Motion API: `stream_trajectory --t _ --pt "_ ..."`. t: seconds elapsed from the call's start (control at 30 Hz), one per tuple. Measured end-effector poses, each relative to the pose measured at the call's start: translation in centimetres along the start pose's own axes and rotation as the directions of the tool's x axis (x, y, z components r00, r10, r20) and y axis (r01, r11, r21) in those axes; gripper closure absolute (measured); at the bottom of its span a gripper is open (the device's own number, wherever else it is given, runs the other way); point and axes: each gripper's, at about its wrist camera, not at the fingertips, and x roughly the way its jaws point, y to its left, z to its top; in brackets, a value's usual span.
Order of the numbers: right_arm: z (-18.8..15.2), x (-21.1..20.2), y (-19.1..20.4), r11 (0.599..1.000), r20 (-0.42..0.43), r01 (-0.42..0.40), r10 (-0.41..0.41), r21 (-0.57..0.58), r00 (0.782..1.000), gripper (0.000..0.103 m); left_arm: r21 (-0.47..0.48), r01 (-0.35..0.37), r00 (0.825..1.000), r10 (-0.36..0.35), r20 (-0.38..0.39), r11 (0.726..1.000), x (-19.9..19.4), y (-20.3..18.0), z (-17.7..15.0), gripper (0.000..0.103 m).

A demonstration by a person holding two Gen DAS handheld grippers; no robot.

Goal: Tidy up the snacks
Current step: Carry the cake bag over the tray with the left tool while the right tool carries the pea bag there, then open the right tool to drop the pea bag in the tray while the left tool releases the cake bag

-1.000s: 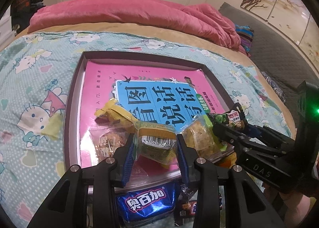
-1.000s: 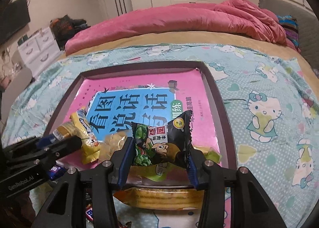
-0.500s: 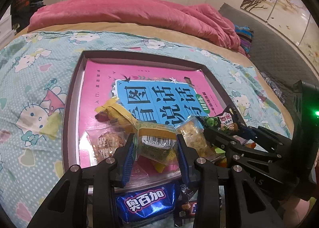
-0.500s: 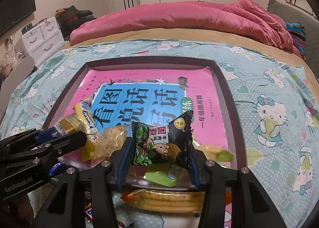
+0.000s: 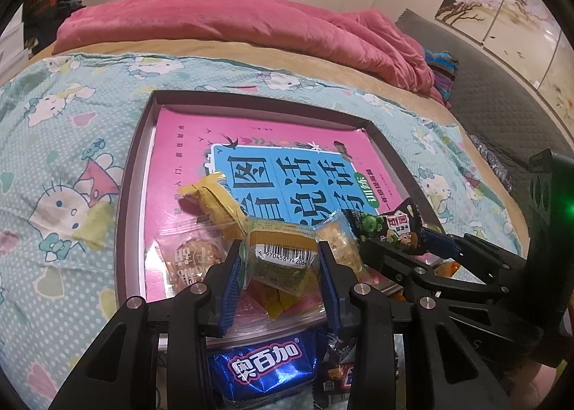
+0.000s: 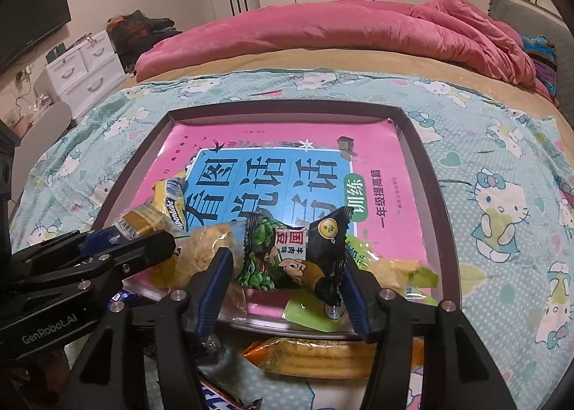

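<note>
A dark-rimmed tray (image 5: 132, 194) lies on the bed with a pink book (image 5: 186, 144) as its floor. My left gripper (image 5: 278, 259) is shut on a green-and-gold wrapped snack (image 5: 283, 248) with a barcode, held over the tray's near edge. In the right wrist view that gripper (image 6: 143, 234) comes in from the left. My right gripper (image 6: 285, 263) has its jaws opening around a black-and-green snack packet (image 6: 297, 252). The packet rests on the pile in the tray, apart from the left pad and against the right one. Both show in the left wrist view as right gripper (image 5: 398, 245) and packet (image 5: 391, 230).
In the tray's near part lie a yellow wrapper (image 5: 215, 198), a clear-wrapped pastry (image 5: 190, 255), a pale crumbly snack (image 5: 339, 241) and a green packet (image 6: 308, 313). On the sheet in front lie a blue packet (image 5: 265, 367) and an orange cracker packet (image 6: 315, 356). A pink duvet (image 6: 340, 29) lies beyond.
The right gripper's jaws have widened around the black-and-green packet, which now sits on the pile. The left gripper and its snack have stayed put.
</note>
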Motion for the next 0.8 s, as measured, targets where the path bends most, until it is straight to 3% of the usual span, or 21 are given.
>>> stream_trajectory --t 0.8 --pt "0.1 -2.4 -0.9 1.000 0.045 0.008 -0.008 0.018 0.999 0.041 -0.022 0.011 1.000 -0.011 0.012 1.000 -0.6 0.5 0.1 0.061"
